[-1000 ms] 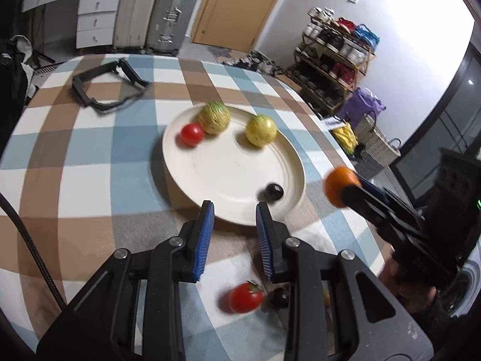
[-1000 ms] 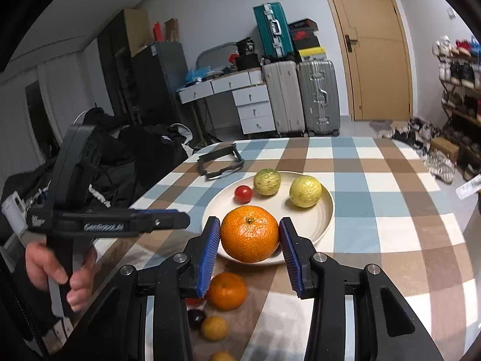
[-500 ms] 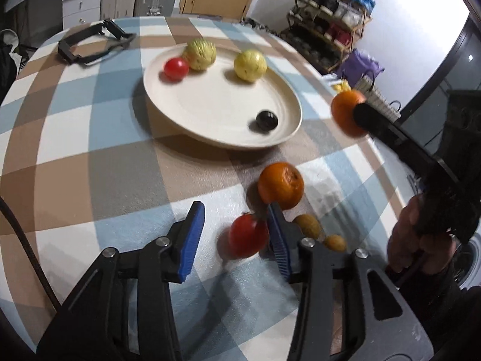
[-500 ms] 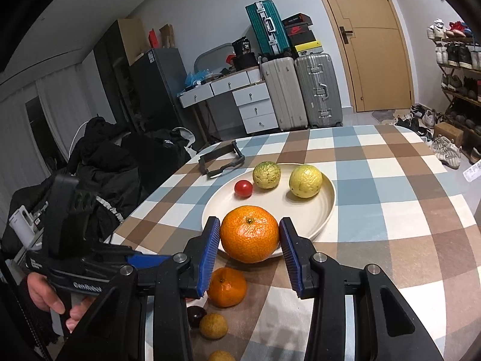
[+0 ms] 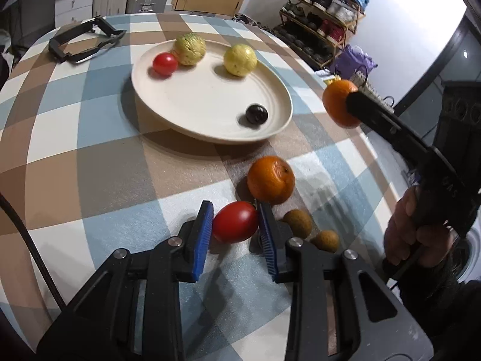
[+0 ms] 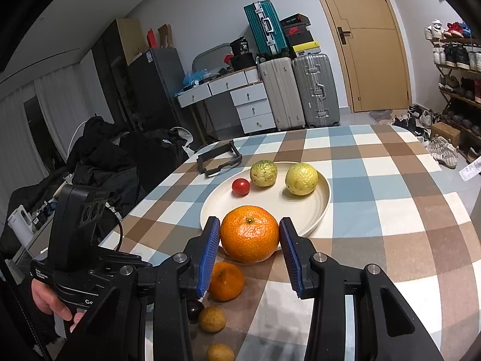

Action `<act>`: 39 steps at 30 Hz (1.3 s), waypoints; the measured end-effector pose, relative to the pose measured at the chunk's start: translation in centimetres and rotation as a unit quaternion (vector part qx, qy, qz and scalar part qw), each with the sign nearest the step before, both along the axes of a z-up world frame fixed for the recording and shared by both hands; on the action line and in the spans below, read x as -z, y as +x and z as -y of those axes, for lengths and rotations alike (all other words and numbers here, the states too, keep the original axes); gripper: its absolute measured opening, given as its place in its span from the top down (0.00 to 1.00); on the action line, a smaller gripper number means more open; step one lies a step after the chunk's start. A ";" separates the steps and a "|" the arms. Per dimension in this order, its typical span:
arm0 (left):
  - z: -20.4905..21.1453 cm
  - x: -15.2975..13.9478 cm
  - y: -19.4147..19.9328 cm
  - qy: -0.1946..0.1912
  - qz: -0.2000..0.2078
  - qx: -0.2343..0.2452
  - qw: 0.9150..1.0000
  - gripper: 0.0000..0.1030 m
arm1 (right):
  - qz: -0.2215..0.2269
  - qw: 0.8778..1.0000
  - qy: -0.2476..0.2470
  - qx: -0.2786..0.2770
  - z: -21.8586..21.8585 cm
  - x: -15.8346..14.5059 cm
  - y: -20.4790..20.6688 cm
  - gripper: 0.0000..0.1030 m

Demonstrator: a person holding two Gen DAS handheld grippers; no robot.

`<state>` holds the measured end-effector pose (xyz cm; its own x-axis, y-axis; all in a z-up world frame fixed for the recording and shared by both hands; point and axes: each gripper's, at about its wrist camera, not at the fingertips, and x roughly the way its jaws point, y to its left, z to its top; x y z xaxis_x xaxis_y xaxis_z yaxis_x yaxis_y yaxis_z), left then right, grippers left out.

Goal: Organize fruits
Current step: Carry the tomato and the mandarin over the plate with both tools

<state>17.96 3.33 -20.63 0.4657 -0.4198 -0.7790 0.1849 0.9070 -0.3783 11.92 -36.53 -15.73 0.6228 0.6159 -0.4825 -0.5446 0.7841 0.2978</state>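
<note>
L fingers [image 5: 235, 234] closing on tomato [image 5: 235, 222], R fingers [image 6: 249, 251] gripping orange [image 6: 249, 233]

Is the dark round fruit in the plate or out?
In: the dark fruit sits on the cream plate, near its rim, apart from the other three fruits.

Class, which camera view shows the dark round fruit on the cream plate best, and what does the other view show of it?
The left wrist view: the dark round fruit lies fully exposed near the front rim of the cream plate. In the right wrist view, the held orange blocks that part of the plate, so it cannot be seen there.
</note>
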 end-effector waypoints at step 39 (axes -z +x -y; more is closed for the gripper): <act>0.0 -1.3 17.3 0.019 0.066 -0.018 0.997 0.73 | -0.092 0.993 -0.077 -0.023 -7.4 1.7 20.1 0.60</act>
